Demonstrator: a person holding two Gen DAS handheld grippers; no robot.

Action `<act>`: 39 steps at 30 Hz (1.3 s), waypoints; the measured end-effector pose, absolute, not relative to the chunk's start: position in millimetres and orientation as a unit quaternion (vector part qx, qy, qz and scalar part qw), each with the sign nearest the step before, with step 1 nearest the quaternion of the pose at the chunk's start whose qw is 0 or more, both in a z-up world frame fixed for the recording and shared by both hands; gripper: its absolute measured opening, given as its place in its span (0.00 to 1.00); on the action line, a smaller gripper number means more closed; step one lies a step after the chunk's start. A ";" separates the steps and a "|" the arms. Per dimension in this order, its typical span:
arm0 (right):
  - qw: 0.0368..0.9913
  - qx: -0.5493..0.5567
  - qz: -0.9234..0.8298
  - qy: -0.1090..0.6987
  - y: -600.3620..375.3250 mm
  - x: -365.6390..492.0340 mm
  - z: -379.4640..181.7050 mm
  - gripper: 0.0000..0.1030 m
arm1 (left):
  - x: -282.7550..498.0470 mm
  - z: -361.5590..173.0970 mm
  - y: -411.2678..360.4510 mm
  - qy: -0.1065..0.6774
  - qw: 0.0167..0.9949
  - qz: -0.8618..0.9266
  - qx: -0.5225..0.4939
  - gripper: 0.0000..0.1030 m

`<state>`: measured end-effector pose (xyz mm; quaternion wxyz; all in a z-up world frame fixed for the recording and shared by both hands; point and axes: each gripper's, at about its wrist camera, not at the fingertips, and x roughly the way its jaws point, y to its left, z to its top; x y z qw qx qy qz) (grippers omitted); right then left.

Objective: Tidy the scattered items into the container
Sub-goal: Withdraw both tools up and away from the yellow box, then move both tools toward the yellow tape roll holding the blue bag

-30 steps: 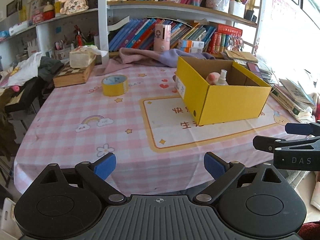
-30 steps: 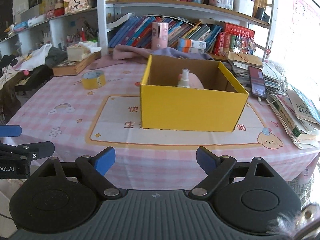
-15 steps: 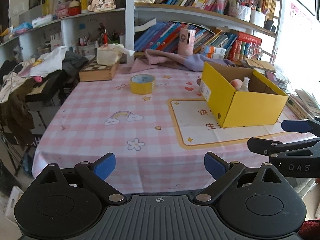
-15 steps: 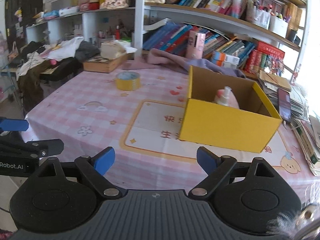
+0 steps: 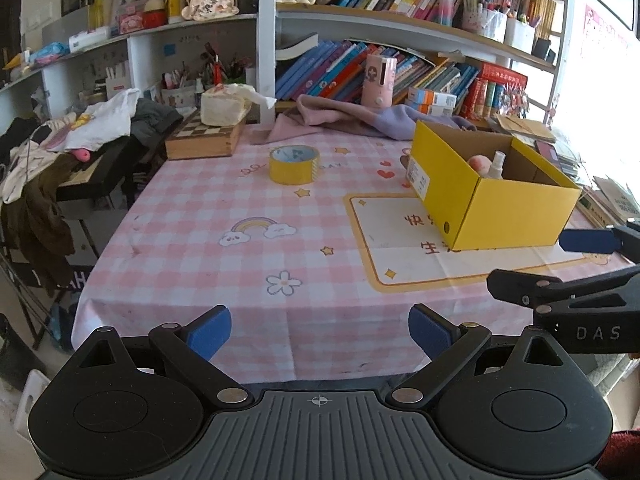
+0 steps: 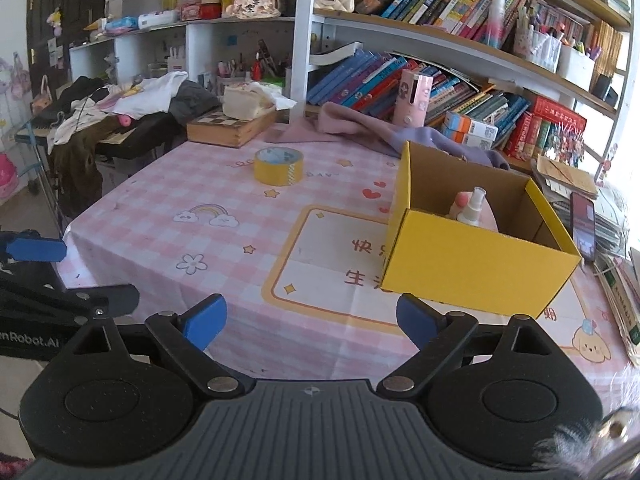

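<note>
A yellow cardboard box [image 5: 516, 216] [image 6: 476, 268] stands on the right of the pink checked tablecloth. Inside it I see a small white spray bottle [image 5: 497, 165] [image 6: 472, 208] and a pink round item [image 5: 479, 162] [image 6: 461, 201]. A roll of yellow tape [image 5: 294, 164] [image 6: 279, 166] lies on the cloth towards the back, left of the box. My left gripper [image 5: 319, 333] hangs open over the table's near edge, holding nothing. My right gripper [image 6: 310, 321] is near the front edge too, its jaws opening wider with nothing between them. Both are well short of the tape.
A wooden chessboard box [image 5: 202, 140] with a tissue pack on it and a pink and purple cloth [image 5: 344, 120] lie at the back edge. Bookshelves rise behind. Papers and a phone [image 6: 583, 226] are stacked right of the box. Clothes pile on furniture at left.
Both views have swung to the left: the box has slid rightwards in frame and the tape roll has come towards the middle. Neither gripper has taken hold of anything.
</note>
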<state>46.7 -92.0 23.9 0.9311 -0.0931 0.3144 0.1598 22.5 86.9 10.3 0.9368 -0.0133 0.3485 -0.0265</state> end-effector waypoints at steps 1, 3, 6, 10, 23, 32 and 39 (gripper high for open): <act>0.930 -0.093 0.160 0.316 -92.1 48.6 23.9 0.90 | 23.3 9.9 87.4 0.349 0.936 -0.026 -0.013 0.94; 0.929 -0.090 0.164 0.320 -91.3 52.7 23.3 0.90 | 24.5 9.0 89.3 0.350 0.936 -0.025 -0.014 0.94; 0.927 -0.089 0.172 0.320 -86.9 59.8 22.0 0.90 | 28.4 8.0 93.0 0.352 0.936 -0.018 -0.015 0.94; 0.924 -0.093 0.184 0.323 -78.6 70.8 18.1 0.90 | 36.8 5.9 101.6 0.355 0.935 -0.004 -0.019 0.94; 0.917 -0.098 0.189 0.339 -61.3 132.8 5.1 0.90 | 94.6 -7.1 113.0 0.376 0.927 0.000 -0.017 0.94; 0.914 -0.110 0.193 0.339 -51.8 185.0 2.0 0.87 | 143.7 -12.6 118.8 0.385 0.923 0.006 -0.023 0.94; 0.913 -0.104 0.203 0.337 -47.7 229.5 3.3 0.87 | 179.3 -9.7 121.4 0.385 0.923 0.006 -0.020 0.94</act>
